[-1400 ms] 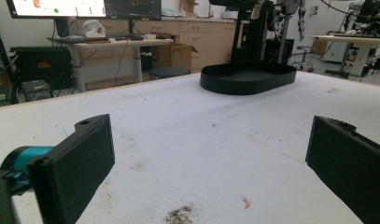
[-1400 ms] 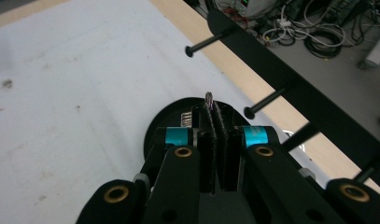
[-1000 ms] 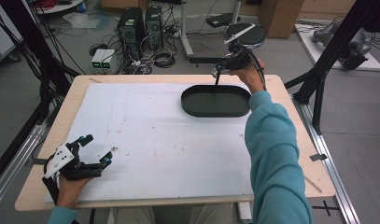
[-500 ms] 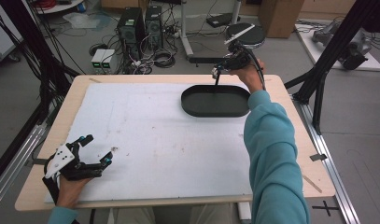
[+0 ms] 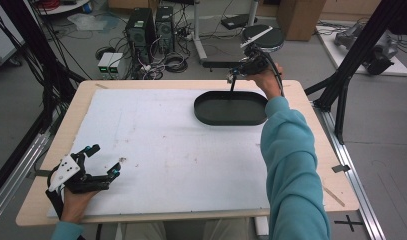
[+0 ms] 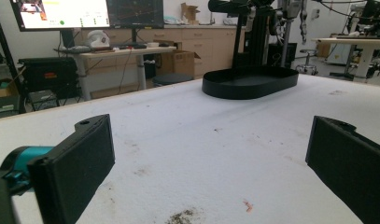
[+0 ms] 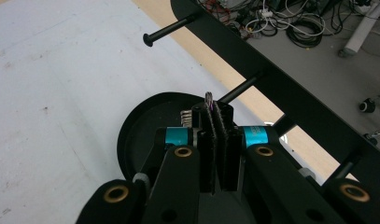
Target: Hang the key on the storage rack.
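My right gripper [image 5: 234, 74] hangs over the far rim of a black oval tray [image 5: 211, 112], beside a thin black post [image 5: 233, 86] that rises from it. In the right gripper view the jaws [image 7: 216, 112] are pressed together on a thin ring-like piece [image 7: 208, 99] that sticks up between the pads; what it is I cannot tell. A black bar [image 7: 253, 56] with pegs [image 7: 166, 30] runs just past it. My left gripper [image 5: 105, 160] rests open on the white mat near the front left corner, nothing between its jaws [image 6: 211, 154]. From there the tray [image 6: 250, 84] lies far ahead.
A white mat [image 5: 156, 145] covers most of the wooden table [image 5: 311, 165]. A teal sleeve [image 5: 291, 165] reaches up the right side. Computers and cables [image 5: 151, 30] lie on the floor beyond the far edge.
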Motion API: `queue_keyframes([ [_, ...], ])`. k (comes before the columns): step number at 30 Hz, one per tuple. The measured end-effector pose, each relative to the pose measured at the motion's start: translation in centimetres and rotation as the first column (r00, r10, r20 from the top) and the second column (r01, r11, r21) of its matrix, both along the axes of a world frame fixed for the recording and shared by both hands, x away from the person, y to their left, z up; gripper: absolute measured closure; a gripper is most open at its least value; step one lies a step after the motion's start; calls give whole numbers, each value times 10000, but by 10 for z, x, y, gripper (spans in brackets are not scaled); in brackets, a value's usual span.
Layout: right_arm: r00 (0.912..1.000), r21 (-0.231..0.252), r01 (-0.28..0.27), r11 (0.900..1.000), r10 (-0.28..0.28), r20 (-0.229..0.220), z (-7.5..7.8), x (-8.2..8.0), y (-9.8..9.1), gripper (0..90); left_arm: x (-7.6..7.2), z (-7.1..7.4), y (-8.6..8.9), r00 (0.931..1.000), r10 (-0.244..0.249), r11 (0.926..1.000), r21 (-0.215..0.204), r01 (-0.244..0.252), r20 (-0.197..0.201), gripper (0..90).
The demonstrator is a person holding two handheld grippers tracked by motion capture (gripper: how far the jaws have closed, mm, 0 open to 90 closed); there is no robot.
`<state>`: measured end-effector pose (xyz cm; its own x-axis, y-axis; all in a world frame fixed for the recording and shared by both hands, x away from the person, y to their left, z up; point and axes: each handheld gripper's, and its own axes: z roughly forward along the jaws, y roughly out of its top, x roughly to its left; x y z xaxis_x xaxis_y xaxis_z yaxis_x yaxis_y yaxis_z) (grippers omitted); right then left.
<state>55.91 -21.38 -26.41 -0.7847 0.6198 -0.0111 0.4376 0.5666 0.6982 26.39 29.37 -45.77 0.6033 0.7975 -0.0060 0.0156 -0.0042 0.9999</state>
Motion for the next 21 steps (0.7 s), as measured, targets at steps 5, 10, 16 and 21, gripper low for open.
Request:
queue_keyframes([
  [5,10000,29,-5,10000,5,0,0,0,-2,887,0,0,0,10000,-14,10000,-4,14,-19,17],
  [10,10000,41,-35,10000,35,38,0,1,-1,887,0,0,0,10000,-21,10000,52,21,-7,17],
  [16,9999,58,-118,9999,118,93,1,0,-1,887,0,0,0,10000,-29,10000,79,30,-34,17],
  [21,9999,-8,-116,9999,116,93,1,0,0,887,0,0,0,10000,-14,10000,77,15,-26,16],
])
